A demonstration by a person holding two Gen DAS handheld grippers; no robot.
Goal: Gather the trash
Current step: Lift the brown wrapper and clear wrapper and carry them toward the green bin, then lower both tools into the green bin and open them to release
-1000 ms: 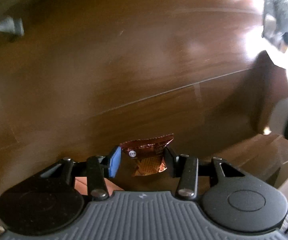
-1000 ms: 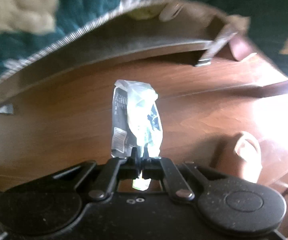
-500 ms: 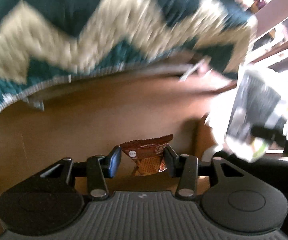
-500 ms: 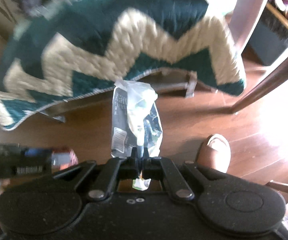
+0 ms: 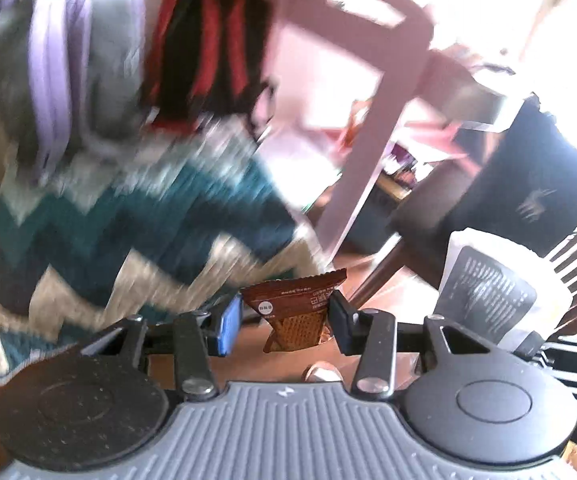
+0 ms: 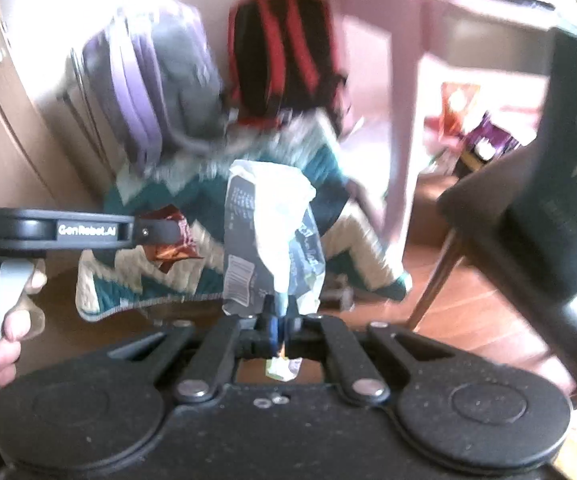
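left claw (image 6: 168,236) marked GenRobot.AI, brown wrapper (image 5: 294,312)

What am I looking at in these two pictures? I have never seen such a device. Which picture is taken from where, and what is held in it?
No robot is here: a person carries two hand-held tools, each with two fingers and a wide-angle camera looking forward along them.

The left wrist view shows the left gripper shut on a brown snack wrapper, held between a blue pad and a black one. At the right edge you see the other tool's load.

The right wrist view shows the right gripper pinched shut on a crumpled clear plastic bag with printed text. At the left is the left tool from the side, with the person's hand around its handle.

Behind, blurred by motion: a teal and cream zigzag blanket, a red and black backpack, a dark chair and a wooden floor.
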